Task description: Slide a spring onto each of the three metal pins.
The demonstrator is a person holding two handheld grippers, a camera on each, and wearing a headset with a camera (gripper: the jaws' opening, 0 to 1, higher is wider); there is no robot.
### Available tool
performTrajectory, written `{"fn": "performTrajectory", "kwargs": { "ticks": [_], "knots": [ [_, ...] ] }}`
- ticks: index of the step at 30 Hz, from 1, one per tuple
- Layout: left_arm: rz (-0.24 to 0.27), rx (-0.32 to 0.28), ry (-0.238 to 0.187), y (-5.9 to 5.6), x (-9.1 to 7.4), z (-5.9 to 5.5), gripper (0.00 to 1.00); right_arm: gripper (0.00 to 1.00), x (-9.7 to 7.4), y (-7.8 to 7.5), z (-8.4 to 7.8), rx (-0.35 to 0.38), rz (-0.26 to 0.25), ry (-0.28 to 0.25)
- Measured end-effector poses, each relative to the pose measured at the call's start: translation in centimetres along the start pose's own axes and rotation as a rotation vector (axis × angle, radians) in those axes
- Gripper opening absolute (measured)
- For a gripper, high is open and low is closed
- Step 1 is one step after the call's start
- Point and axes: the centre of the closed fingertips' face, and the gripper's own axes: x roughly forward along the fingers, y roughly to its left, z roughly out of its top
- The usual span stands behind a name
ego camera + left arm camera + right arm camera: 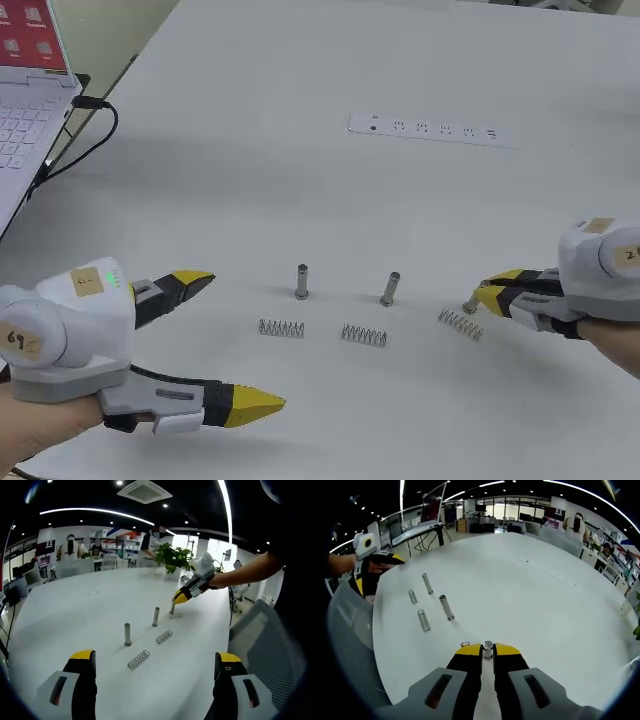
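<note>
The right tool (487, 293) is clamped shut on the head of the third pin (488, 649), low over the white counter (300, 180), and the right spring (460, 323) lies just beside its tip. The left pin (302, 281) and the middle pin (390, 289) stand upright on the counter. The left spring (281, 328) and the middle spring (363, 335) lie flat in front of them, apart from them. The left tool (240, 340) hovers left of the row, jaws spread wide and holding nothing. A power strip (430, 129) lies farther back and a laptop (25, 90) sits at the far left.
</note>
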Motion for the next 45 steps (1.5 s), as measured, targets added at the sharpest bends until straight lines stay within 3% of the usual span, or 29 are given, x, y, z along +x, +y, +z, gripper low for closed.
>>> {"fn": "performTrajectory", "kwargs": {
  "ticks": [9,22,36,45],
  "knots": [
    [-0.002,0.0,-0.004,-0.1,-0.1,0.0,0.96,0.06,-0.3,0.2,0.3,0.01,0.008,-0.01],
    [-0.004,0.001,-0.005,-0.3,-0.2,0.0,0.96,0.16,-0.8,0.4,0.6,0.014,0.012,-0.026],
    [-0.005,0.0,-0.003,-0.6,0.0,-0.1,0.96,0.34,-1.8,0.4,0.8,0.027,0.003,-0.068],
    [-0.008,-0.002,-0.006,-0.8,0.3,0.0,0.96,0.41,-2.9,0.6,-0.1,0.038,0.012,-0.071]
  ]
}}
